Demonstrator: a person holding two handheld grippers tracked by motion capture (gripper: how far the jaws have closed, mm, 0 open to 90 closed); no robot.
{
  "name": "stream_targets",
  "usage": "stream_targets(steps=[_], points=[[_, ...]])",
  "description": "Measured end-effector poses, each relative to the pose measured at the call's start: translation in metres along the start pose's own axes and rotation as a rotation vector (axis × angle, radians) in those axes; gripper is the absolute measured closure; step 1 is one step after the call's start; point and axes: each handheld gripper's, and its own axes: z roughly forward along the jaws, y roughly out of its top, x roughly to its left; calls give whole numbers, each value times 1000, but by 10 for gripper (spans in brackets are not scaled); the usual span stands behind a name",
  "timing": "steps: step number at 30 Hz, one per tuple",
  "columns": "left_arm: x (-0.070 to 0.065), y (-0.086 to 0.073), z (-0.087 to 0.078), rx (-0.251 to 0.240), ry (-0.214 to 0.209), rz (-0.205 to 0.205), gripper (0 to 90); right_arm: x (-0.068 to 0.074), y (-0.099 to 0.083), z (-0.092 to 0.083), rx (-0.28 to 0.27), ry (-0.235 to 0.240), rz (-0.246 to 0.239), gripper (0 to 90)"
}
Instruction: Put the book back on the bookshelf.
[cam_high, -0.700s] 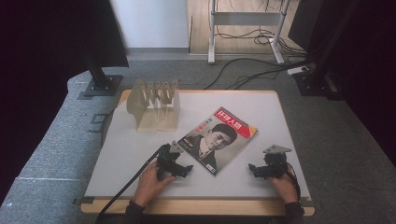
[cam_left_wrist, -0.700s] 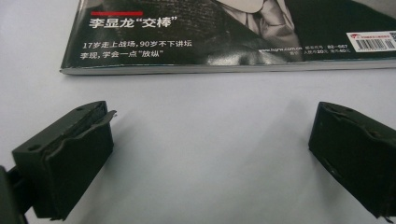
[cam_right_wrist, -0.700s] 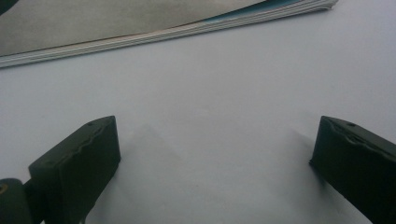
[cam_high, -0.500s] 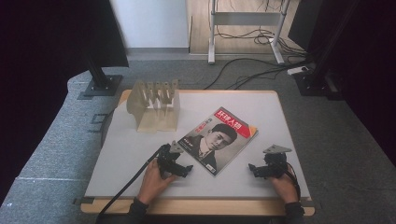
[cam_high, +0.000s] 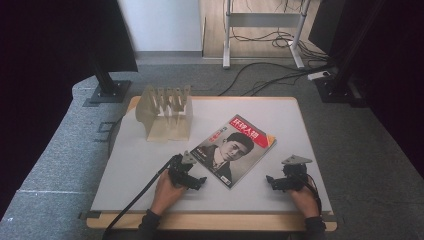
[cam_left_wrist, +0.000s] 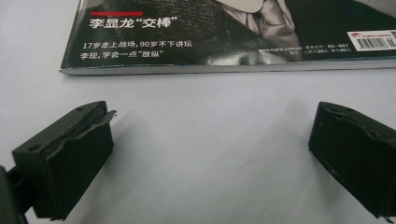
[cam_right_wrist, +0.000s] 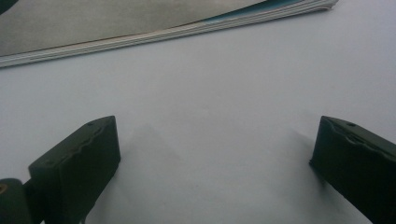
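A magazine (cam_high: 234, 149) with a portrait cover and red title lies flat and skewed on the white table top (cam_high: 300, 125). My left gripper (cam_high: 196, 181) rests low on the table just left of the magazine's near corner, jaws wide open and holding nothing. In the left gripper view the magazine's edge (cam_left_wrist: 224, 67) runs across just beyond the open gripper (cam_left_wrist: 210, 149). My right gripper (cam_high: 274, 182) sits on the table to the right of the magazine, open with nothing in it. The right gripper view shows the open gripper (cam_right_wrist: 215, 163) low over the bare table, with the magazine's page edge (cam_right_wrist: 154, 35) farther off.
A pale wooden slotted rack (cam_high: 165, 112) stands at the table's back left. A black cable (cam_high: 135, 200) trails from the left gripper over the near edge. Beyond the table are monitor stands (cam_high: 107, 87), floor cables (cam_high: 270, 75) and a power strip (cam_high: 318, 76).
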Motion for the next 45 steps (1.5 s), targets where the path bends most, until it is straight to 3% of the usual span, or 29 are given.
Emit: stream_targets(steps=[7, 11, 17, 24, 34, 45], points=[[1, 1, -1, 4, -10, -1, 0, 0, 0, 0, 0, 0, 0, 4], [5, 2, -5, 16, 15, 10, 0, 0, 0, 0, 1, 0, 0, 4], [18, 11, -11, -48, -46, -45, 0, -1, 1, -1, 2, 7, -4, 12], [30, 24, -5, -27, -23, -22, 0, -4, 4, -2, -9, 29, 2, 42], [41, 46, 2, -6, -32, 28, 0, -6, 19, 0, -37, 43, -33, 47], [48, 61, 18, 2, -46, 47, 0, -15, 45, 14, -54, 70, -48, 85]])
